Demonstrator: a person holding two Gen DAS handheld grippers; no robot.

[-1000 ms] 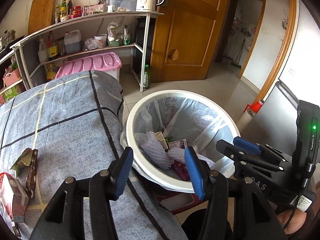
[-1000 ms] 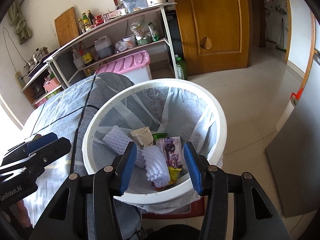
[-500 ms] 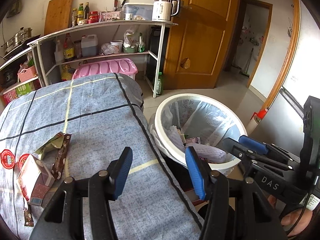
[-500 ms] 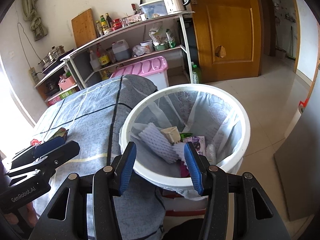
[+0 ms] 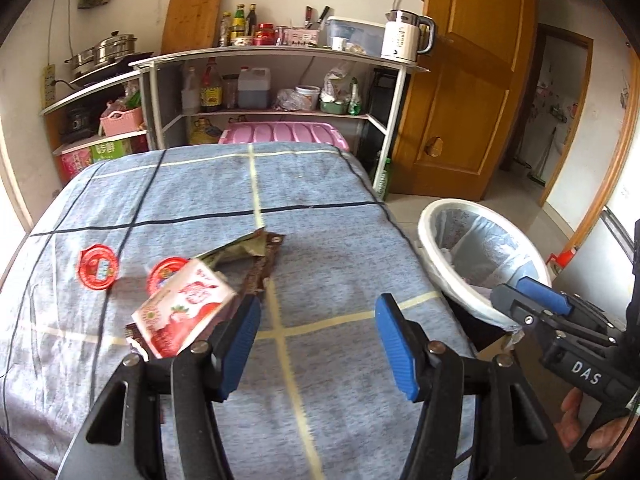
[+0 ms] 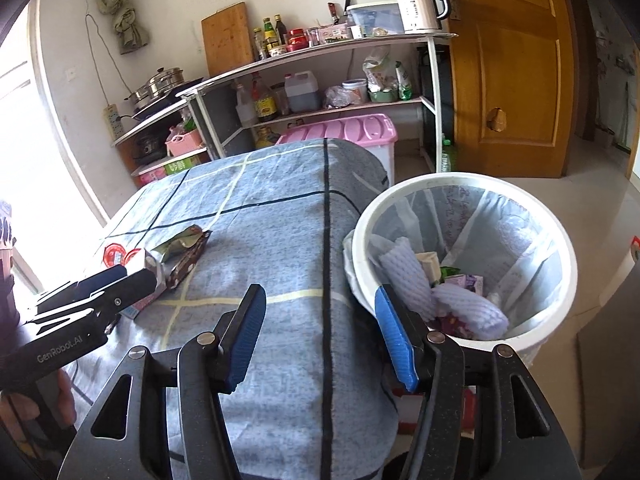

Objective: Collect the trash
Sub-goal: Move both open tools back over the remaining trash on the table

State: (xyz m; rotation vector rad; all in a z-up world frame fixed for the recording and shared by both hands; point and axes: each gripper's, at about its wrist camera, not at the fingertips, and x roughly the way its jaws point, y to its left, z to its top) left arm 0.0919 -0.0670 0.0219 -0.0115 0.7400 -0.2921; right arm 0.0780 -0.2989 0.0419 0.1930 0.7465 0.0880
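Observation:
Trash lies on the blue checked cloth (image 5: 320, 184) of the table: a red and white carton (image 5: 184, 314), a brown and green wrapper (image 5: 256, 256) and two red round lids (image 5: 98, 269). My left gripper (image 5: 316, 344) hovers just right of the carton, its jaws opening with nothing between them. My right gripper (image 6: 320, 336) hangs over the table's right edge beside the white lined bin (image 6: 464, 256), jaws opening and empty. The bin holds foam nets and wrappers. The carton (image 6: 140, 264) and wrapper (image 6: 184, 252) also show in the right wrist view, behind the left gripper.
Metal shelves (image 5: 276, 80) with bottles, a kettle and pots stand behind the table. A pink storage box (image 5: 284, 134) sits under them. A wooden door (image 5: 464, 92) is at the back right, with tiled floor around the bin.
Both grippers swung left, away from over the bin toward the table. The trash on the cloth has come to the middle of the left view. Both pairs of jaws stand wider.

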